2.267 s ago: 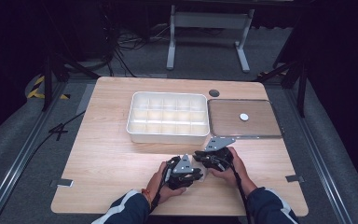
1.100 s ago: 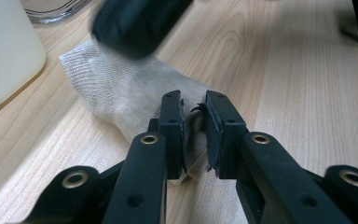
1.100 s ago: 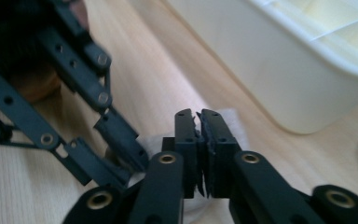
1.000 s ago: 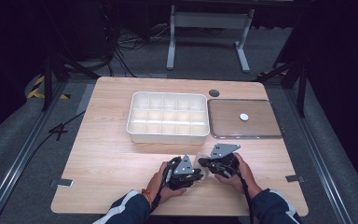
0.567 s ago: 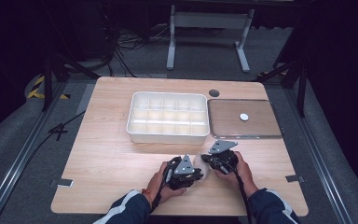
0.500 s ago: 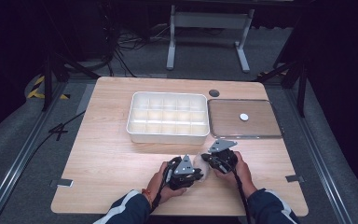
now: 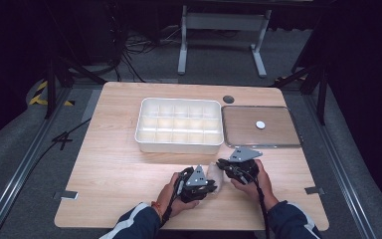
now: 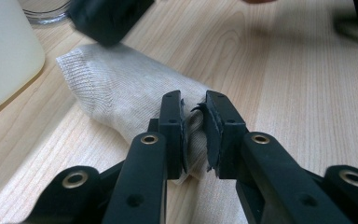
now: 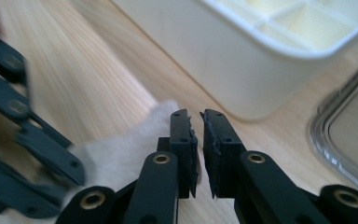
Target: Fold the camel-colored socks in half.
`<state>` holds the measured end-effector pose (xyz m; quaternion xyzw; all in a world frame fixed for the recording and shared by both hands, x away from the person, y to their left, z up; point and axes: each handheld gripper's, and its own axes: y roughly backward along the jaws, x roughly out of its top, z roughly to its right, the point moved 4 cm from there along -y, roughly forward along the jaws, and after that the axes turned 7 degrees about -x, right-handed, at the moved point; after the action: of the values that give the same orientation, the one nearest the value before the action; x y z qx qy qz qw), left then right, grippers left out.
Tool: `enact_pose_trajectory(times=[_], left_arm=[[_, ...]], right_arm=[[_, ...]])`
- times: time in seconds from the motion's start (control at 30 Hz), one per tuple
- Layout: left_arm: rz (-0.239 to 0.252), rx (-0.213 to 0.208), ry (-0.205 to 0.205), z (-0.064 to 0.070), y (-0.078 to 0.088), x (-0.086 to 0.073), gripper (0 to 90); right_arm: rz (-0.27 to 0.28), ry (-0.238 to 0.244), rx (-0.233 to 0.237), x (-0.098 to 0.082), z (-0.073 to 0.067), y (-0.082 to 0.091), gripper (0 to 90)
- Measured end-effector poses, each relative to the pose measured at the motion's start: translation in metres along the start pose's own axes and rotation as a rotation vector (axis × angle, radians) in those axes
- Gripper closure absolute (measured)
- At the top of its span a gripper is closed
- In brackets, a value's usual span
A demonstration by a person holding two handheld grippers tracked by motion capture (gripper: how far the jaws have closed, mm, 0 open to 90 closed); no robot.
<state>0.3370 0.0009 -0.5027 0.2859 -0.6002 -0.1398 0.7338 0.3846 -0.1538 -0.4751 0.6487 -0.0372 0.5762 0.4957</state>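
Left gripper (image 8: 195, 135): pinching a fold of the beige knit sock (image 8: 126, 93), pads pressed into the ribbed cloth. Right gripper (image 9: 198, 140): jaws just eased apart to a narrow gap, nothing between them, tips just over the sock's far end (image 9: 121, 154). Sock lying flat near the front edge of the wooden table (image 7: 109, 149), between both hands, in front of the white divided bin (image 7: 179, 124). Probably best: keep the left pinch firm, set the right jaws onto the soft cuff before closing, avoid dragging. Hard smooth plastic bin; rimmed metal tray (image 7: 261, 144) beside it.
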Motion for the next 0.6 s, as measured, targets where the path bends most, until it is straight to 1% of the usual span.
enact_pose_trajectory(times=[0.03,0.07,0.1,0.13,0.17,0.23,0.27,0.3,0.33,0.43,0.5,0.6], left_arm=[[0.000,0.000,0.000,0.000,0.000,0.000,77.6],[0.000,-0.001,0.001,0.000,0.000,0.000,77.6],[0.006,-0.001,0.000,0.000,0.000,0.000,77.6],[0.006,-0.001,0.001,0.000,0.000,0.000,77.6],[0.001,0.000,-0.007,-0.001,0.000,0.000,77.6],[0.002,-0.001,-0.006,-0.001,0.000,0.000,77.6],[-0.003,0.001,-0.012,-0.002,0.000,0.000,77.6],[0.002,0.000,-0.009,-0.001,0.000,0.000,77.6],[0.002,0.002,-0.004,-0.001,0.000,0.000,77.6],[0.002,0.002,-0.008,-0.001,0.000,0.000,77.6],[0.001,0.004,-0.004,-0.001,0.000,0.000,77.6],[0.006,0.001,0.001,-0.001,0.000,0.000,77.6]], right_arm=[[0.046,-0.008,0.038,0.006,-0.003,0.003,82.4],[0.047,-0.004,0.064,0.006,-0.006,0.002,82.4],[0.034,0.003,0.079,0.006,-0.009,-0.001,82.6],[0.014,0.020,0.088,0.005,-0.013,-0.005,83.2],[-0.003,0.037,0.090,0.003,-0.016,-0.009,84.1],[-0.029,0.036,0.086,0.002,-0.017,-0.016,85.3],[-0.036,0.020,0.089,0.001,-0.015,-0.018,86.0],[-0.049,0.010,0.088,0.000,-0.014,-0.021,87.6],[-0.056,0.011,0.083,-0.001,-0.014,-0.022,88.5],[-0.067,0.012,0.069,-0.001,-0.014,-0.025,89.2],[-0.074,0.022,0.055,0.000,-0.014,-0.025,89.4],[-0.074,0.010,0.038,-0.001,-0.010,-0.027,89.6]])
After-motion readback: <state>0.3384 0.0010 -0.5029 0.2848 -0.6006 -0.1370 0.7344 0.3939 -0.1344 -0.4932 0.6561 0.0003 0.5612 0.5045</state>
